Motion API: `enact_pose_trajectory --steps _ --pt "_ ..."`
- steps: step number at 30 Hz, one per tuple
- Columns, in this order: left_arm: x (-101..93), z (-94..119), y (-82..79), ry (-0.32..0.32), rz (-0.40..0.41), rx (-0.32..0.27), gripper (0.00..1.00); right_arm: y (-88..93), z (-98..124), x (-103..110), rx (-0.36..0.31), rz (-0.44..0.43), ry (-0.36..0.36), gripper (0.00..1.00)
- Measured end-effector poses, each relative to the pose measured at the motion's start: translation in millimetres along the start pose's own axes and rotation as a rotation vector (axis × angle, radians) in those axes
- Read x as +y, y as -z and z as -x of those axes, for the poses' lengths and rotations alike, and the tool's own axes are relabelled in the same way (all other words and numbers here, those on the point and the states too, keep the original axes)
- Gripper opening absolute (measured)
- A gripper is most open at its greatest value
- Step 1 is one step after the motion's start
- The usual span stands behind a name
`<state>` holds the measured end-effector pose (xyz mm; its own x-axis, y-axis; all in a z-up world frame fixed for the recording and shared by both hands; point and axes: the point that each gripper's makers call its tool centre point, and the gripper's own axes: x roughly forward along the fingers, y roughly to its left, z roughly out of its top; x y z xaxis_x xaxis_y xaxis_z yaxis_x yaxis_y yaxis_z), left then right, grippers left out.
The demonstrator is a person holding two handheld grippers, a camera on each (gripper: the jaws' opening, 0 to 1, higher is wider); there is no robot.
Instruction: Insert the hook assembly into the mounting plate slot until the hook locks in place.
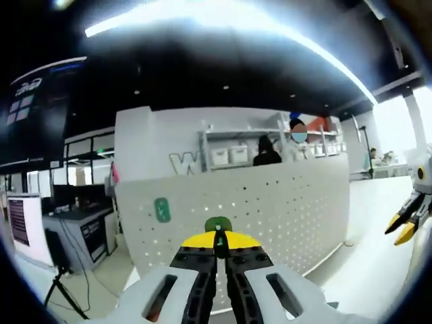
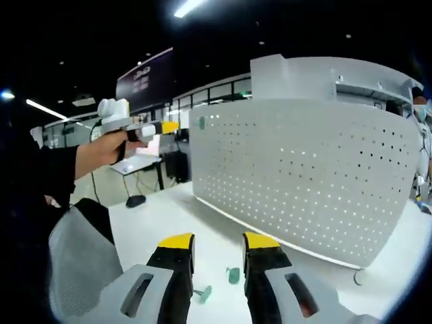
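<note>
My left gripper [image 1: 217, 237] is shut on a small green hook assembly [image 1: 218, 223], whose top shows just above the yellow tips. It faces the white perforated mounting plate [image 1: 283, 202], which stands upright close ahead. A second green hook [image 1: 162, 209] sits on the plate at upper left. My right gripper [image 2: 219, 243] is open over the white table, with nothing between its fingers. Two small green parts [image 2: 233, 275] [image 2: 202, 293] lie on the table just beyond its jaws. In the right gripper view a hand holds the left gripper [image 2: 169, 126] near the plate's [image 2: 304, 175] left edge.
The right gripper [image 1: 407, 224] enters the left gripper view at the far right, jaws apart. White table [image 2: 162, 216] runs along the plate's foot. A grey mesh chair back [image 2: 77, 270] is at lower left. Desks, shelves and people stand behind the plate.
</note>
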<state>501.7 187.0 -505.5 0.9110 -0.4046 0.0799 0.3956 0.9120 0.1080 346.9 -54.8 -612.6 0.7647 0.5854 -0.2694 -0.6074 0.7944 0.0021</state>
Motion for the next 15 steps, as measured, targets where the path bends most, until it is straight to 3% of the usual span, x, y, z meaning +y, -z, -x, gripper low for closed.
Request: enact_pose_trajectory --steps 10,15 --pt "10.9 -44 -16.8 -0.045 -0.013 -0.043 0.03 -4.7 2 -5 -0.012 -0.007 0.015 0.28" --pt "20.7 -65 -15.3 -0.067 -0.027 -0.044 0.03 -7.5 5 -5 -0.013 0.0 0.022 0.29"
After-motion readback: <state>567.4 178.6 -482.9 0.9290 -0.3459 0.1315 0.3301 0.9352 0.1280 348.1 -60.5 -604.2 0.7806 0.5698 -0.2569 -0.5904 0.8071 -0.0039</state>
